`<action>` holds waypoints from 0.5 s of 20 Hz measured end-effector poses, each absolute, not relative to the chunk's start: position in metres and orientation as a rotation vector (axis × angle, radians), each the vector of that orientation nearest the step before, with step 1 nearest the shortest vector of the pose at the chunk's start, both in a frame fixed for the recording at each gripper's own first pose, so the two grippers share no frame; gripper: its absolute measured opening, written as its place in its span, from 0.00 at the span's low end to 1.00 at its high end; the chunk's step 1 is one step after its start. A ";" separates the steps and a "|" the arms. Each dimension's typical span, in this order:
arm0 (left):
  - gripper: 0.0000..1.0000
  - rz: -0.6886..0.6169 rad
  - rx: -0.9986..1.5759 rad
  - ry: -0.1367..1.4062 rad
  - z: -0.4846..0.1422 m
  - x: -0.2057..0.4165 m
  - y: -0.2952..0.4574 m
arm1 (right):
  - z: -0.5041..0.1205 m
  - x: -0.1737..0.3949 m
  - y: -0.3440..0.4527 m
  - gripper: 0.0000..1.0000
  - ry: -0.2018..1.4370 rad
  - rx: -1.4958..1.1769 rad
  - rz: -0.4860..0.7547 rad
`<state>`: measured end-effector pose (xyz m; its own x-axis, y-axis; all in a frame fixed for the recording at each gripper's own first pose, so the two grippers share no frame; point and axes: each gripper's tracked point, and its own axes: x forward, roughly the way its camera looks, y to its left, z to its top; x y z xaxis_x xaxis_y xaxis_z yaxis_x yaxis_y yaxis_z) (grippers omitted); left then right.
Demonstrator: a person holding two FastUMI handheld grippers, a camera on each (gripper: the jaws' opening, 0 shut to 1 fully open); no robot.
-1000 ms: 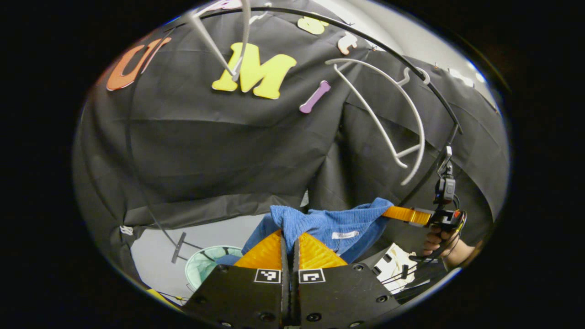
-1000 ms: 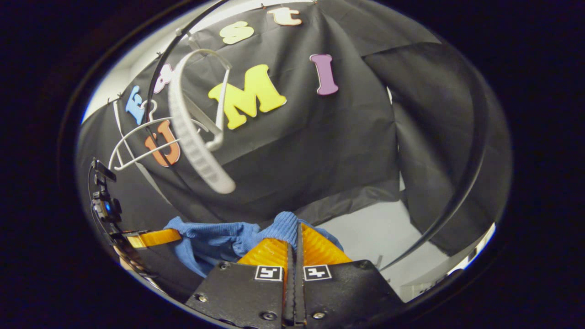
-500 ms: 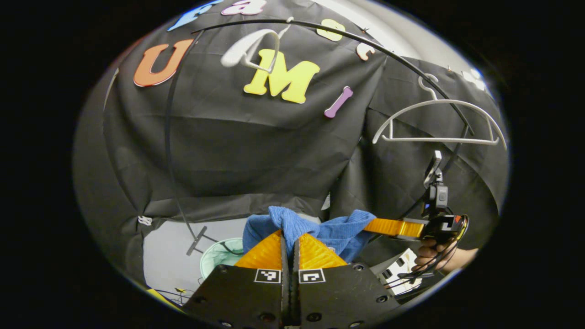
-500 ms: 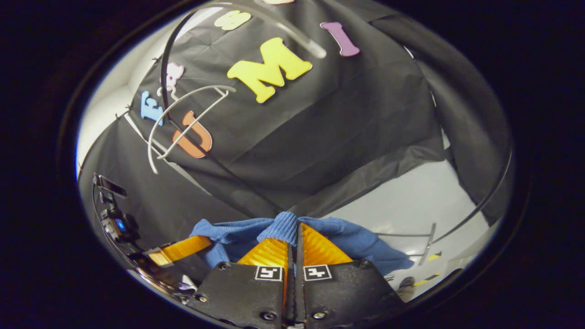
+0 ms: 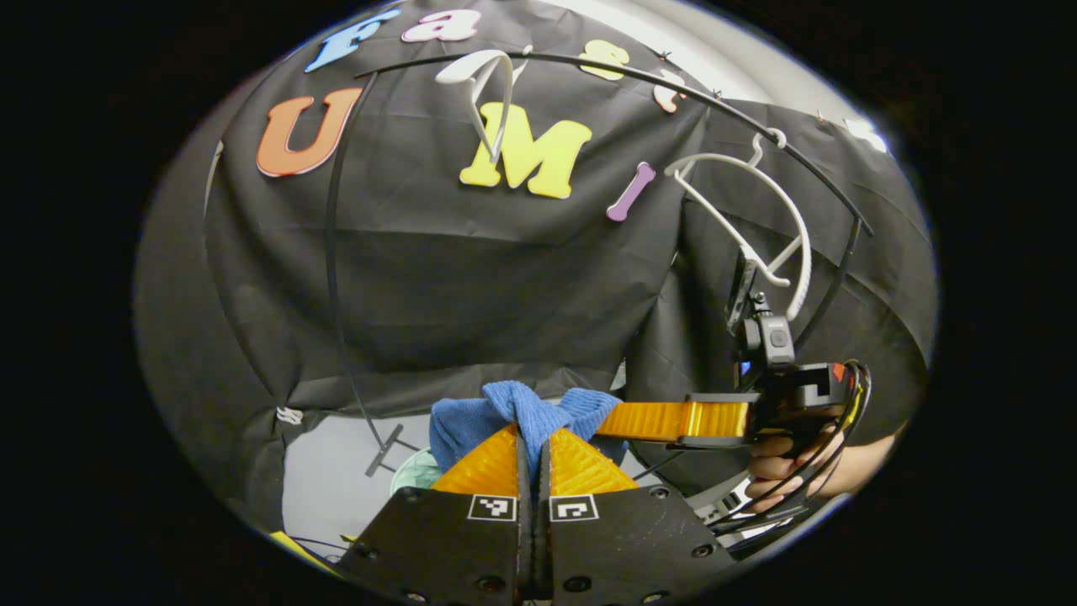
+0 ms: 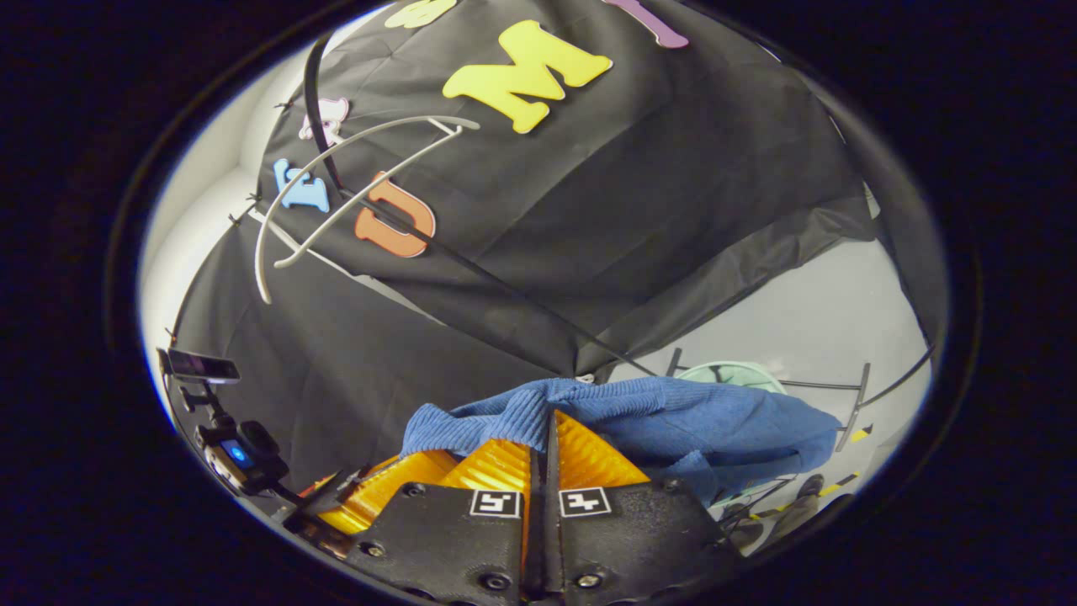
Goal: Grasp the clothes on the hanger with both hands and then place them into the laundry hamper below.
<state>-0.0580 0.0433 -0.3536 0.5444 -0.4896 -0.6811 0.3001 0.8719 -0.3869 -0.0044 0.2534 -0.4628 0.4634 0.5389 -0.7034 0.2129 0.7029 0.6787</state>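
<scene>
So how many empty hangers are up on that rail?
2. In the left gripper view, one white hanger hangs near the rail's middle, seen edge-on, and another hangs further right. More may hang outside these pictures.

Both grippers' fingers (image 5: 505, 450) pressed together

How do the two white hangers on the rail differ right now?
In the left gripper view, the nearer hanger is turned nearly edge-on, so it looks narrow; the farther hanger shows its full curved shoulders and crossbar. Both are white, bare and hooked on the black rail.
</scene>
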 end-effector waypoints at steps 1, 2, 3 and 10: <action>0.00 -0.469 -0.249 0.867 -0.349 -0.055 0.047 | -0.453 0.000 0.261 0.04 1.091 0.829 0.252; 0.01 -0.466 -0.267 0.851 -0.342 -0.051 0.050 | -0.446 0.005 0.267 0.04 1.081 0.848 0.274; 0.01 -0.463 -0.284 0.836 -0.336 -0.049 0.053 | -0.440 0.010 0.271 0.04 1.067 0.876 0.289; 0.06 -0.432 -0.290 0.878 -0.368 -0.051 0.056 | -0.480 0.020 0.263 0.04 1.111 0.885 0.231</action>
<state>-0.0507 0.0555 -0.3677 0.5618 -0.4773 -0.6757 0.2441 0.8760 -0.4159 0.0195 0.2631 -0.4799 0.4598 0.5713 -0.6799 0.2536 0.6493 0.7170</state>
